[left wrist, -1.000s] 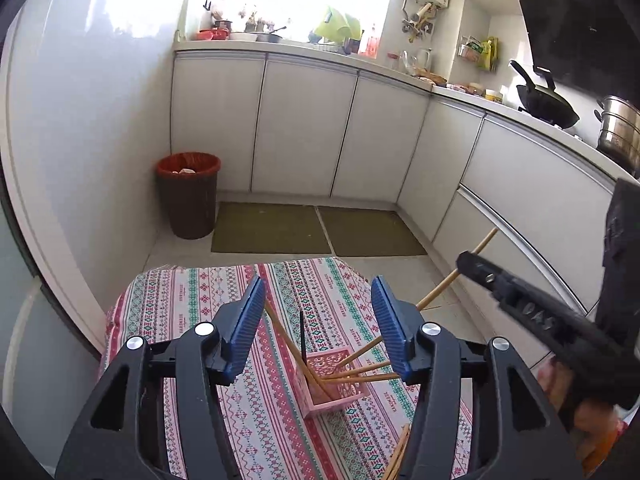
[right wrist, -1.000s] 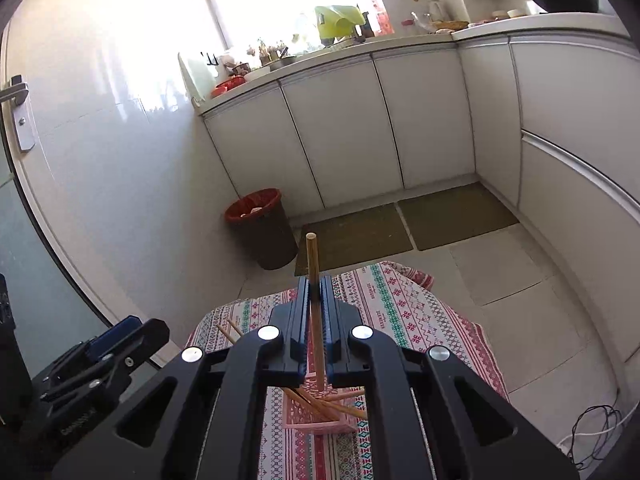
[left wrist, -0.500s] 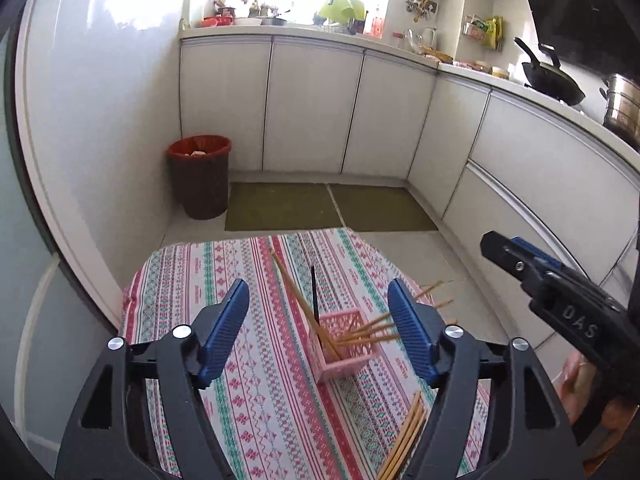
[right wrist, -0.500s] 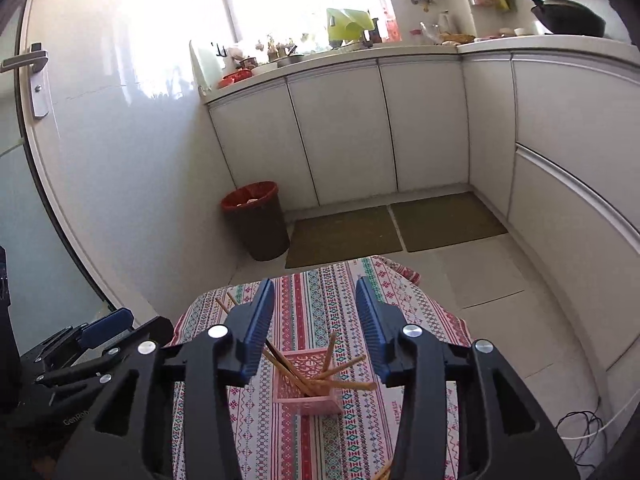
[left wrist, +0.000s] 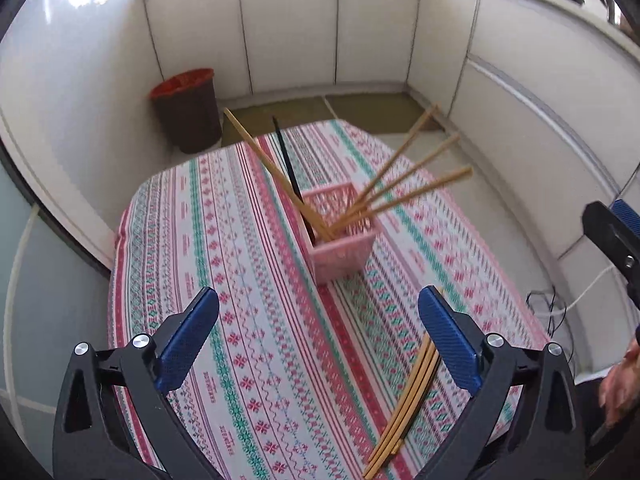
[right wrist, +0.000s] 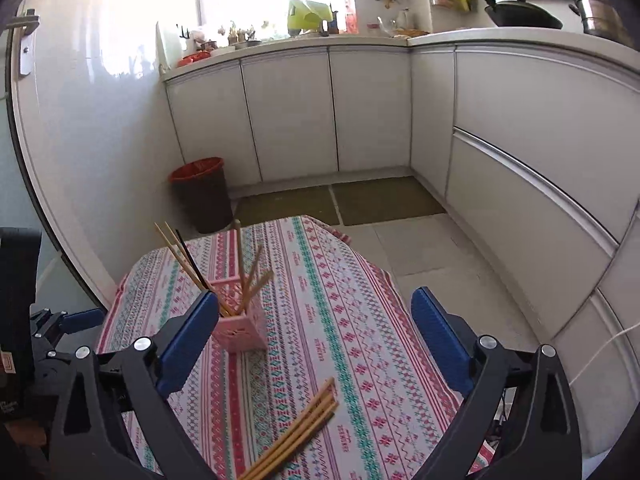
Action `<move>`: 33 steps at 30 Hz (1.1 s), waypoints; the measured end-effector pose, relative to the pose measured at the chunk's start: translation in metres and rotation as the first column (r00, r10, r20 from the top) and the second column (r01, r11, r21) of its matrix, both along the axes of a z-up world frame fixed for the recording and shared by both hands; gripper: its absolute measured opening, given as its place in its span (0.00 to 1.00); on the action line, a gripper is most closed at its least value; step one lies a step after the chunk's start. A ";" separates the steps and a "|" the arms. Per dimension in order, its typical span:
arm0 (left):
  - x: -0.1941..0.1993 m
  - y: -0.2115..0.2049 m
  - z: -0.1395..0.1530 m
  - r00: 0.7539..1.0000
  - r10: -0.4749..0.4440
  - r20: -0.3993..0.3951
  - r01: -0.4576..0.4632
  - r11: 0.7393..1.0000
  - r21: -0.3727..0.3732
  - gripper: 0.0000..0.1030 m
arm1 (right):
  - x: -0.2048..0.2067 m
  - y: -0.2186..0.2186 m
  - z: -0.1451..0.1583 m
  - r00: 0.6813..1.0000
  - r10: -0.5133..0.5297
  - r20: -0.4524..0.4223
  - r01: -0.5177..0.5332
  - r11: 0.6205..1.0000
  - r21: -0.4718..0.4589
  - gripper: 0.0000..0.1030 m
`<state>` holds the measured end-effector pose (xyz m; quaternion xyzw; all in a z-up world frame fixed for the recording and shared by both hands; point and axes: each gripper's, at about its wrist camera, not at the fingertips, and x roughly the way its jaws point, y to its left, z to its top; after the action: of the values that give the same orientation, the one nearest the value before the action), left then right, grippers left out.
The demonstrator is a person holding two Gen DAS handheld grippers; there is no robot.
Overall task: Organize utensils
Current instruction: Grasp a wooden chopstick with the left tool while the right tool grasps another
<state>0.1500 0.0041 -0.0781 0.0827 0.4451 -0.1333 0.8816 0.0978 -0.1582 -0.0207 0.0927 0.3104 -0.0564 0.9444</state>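
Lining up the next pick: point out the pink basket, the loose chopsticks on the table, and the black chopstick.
pink basket (left wrist: 340,256), left wrist view, near wall.
loose chopsticks (right wrist: 298,436), right wrist view, mid-bundle.
black chopstick (left wrist: 286,160), left wrist view, upper shaft.

A bench (left wrist: 248,280) in a striped patterned cloth is carrying a pink basket (left wrist: 344,248) of chopsticks at its middle; loose chopsticks (left wrist: 404,404) are lying near the right edge.

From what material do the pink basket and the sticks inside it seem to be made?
Pink basket: probably moulded plastic, matte, judging by its even colour and lattice walls. Light sticks: likely bamboo or wood, unpainted tan with squared ends. Black stick: dark and smooth, perhaps lacquered wood or plastic; unclear.
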 end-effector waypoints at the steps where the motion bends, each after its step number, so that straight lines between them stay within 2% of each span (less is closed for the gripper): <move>1: 0.000 -0.004 -0.006 1.000 -0.012 -0.015 0.012 1.000 0.011 0.93 | -0.004 -0.006 -0.007 1.000 -0.011 -0.022 0.011 1.000 -0.006 0.91; 7: -0.002 -0.035 -0.038 0.991 -0.077 -0.112 0.085 0.995 0.061 0.93 | -0.018 -0.038 -0.050 0.985 -0.076 -0.157 0.073 0.997 -0.026 0.91; 12: 0.000 -0.066 -0.067 0.977 -0.116 -0.179 0.136 0.986 0.101 0.93 | -0.027 -0.075 -0.090 0.950 -0.146 -0.275 0.163 0.986 0.038 0.91; 15: 0.005 -0.081 -0.079 0.969 -0.121 -0.214 0.146 0.984 0.105 0.93 | -0.034 -0.093 -0.089 0.953 -0.177 -0.244 0.208 0.973 0.104 0.91; 20: 0.015 -0.111 -0.097 0.965 -0.122 -0.230 0.147 0.985 0.091 0.92 | -0.036 -0.115 -0.097 0.938 -0.204 -0.281 0.259 0.951 0.172 0.91; 23: 0.020 -0.127 -0.107 0.964 -0.129 -0.231 0.151 0.985 0.081 0.81 | -0.040 -0.123 -0.099 0.932 -0.217 -0.289 0.274 0.946 0.172 0.91; 25: 0.026 -0.135 -0.116 0.962 -0.126 -0.241 0.149 0.986 0.080 0.66 | -0.042 -0.129 -0.101 0.930 -0.224 -0.292 0.282 0.944 0.171 0.91; 27: 0.035 -0.139 -0.125 0.958 -0.111 -0.265 0.131 0.990 0.059 0.58 | -0.041 -0.132 -0.102 0.927 -0.227 -0.300 0.288 0.941 0.176 0.91; 30: 0.045 -0.137 -0.137 0.946 -0.096 -0.310 0.105 0.994 0.013 0.52 | -0.038 -0.134 -0.107 0.922 -0.216 -0.320 0.287 0.938 0.195 0.91; 33: 0.050 -0.136 -0.148 0.941 -0.082 -0.329 0.096 0.995 0.027 0.50 | -0.036 -0.133 -0.110 0.921 -0.204 -0.332 0.280 0.939 0.200 0.91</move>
<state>0.1997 -0.1317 -0.2262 0.0981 0.5840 -0.1753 0.7865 0.0623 -0.2916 -0.1305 0.2361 0.4434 -0.1485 0.8519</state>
